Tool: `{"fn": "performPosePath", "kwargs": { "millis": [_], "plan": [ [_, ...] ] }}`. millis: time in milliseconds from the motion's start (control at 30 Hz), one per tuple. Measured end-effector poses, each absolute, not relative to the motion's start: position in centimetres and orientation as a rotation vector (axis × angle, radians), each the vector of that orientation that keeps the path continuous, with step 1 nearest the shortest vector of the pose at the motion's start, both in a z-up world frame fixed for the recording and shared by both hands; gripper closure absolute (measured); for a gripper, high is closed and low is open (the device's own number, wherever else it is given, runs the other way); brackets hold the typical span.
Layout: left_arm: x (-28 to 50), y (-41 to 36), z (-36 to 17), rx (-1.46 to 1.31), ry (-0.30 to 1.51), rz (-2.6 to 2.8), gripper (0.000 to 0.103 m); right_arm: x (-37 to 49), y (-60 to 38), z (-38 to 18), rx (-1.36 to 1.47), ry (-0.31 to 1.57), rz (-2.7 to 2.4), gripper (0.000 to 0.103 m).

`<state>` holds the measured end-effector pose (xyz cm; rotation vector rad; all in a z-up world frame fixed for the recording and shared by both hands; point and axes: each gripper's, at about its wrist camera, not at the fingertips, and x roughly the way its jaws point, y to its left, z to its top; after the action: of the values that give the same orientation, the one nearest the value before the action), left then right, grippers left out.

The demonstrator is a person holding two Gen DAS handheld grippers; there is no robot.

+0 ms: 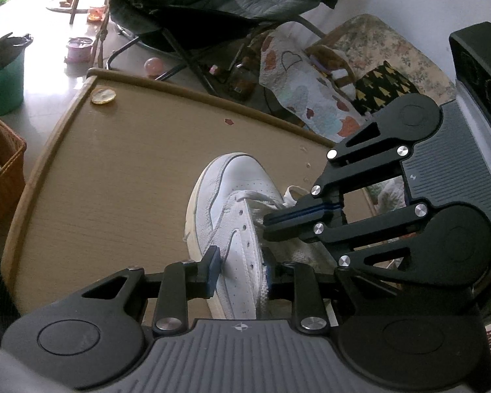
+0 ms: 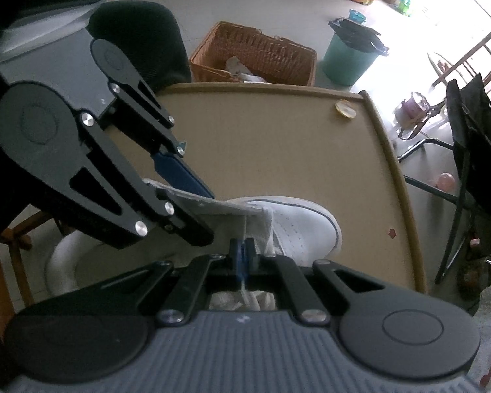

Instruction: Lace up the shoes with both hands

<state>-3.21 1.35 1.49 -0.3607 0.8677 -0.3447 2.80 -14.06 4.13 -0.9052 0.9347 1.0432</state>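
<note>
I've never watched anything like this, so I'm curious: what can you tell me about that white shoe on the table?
The shoe is a white, leather-looking sneaker with a pale rubber sole, tiny holes over the toe and a row of lace holes down one side. It lies on the tan table, toe pointing away. The left hand-held gripper clamps its side flap between both pads. The right hand-held gripper is shut on a white lace at the shoe's opening. The heel is hidden.

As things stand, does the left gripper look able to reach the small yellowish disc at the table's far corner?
Probably not right away: the left gripper is clamped on the shoe, though bare tabletop leads to the disc.
</note>
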Motion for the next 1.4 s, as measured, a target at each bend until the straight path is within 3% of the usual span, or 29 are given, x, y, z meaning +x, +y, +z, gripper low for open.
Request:
{"fn": "performPosePath", "kwargs": {
  "millis": [1400],
  "plan": [
    [-3.2,1.6,1.2,-0.365,0.865,-0.353,0.074,3.1,-15.1,4.0,-0.79,0.964,1.016,0.101]
  ]
}}
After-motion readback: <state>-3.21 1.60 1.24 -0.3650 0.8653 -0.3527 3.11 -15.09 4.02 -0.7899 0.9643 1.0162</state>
